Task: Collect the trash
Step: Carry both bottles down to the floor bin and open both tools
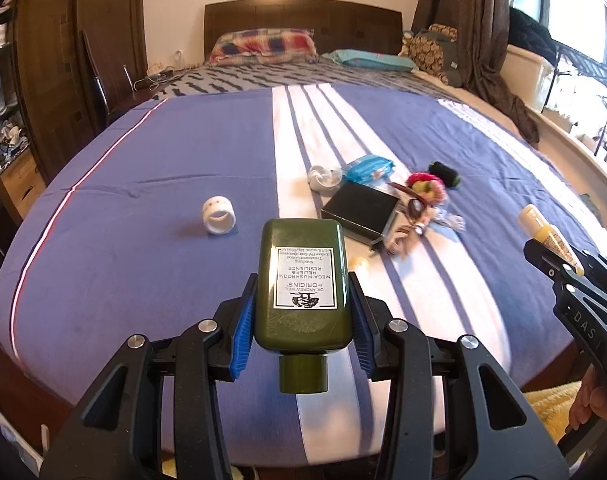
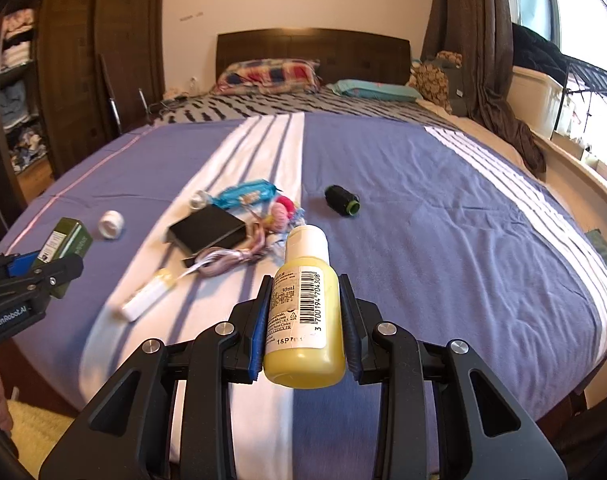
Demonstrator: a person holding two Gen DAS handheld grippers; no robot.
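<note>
My left gripper is shut on a dark green lotion bottle, cap toward the camera, held above the bed's near edge; it also shows in the right wrist view. My right gripper is shut on a small yellow bottle with a white cap and barcode label; it also shows in the left wrist view. On the bed lie a white tape roll, a blue wrapper, a black box, a black spool and a small yellow-white tube.
The blue and white striped blanket covers the bed. A tangle of pink and floral hair ties and ribbon lies beside the black box. A wardrobe stands left, a windowsill with a rack right. Pillows lie at the headboard.
</note>
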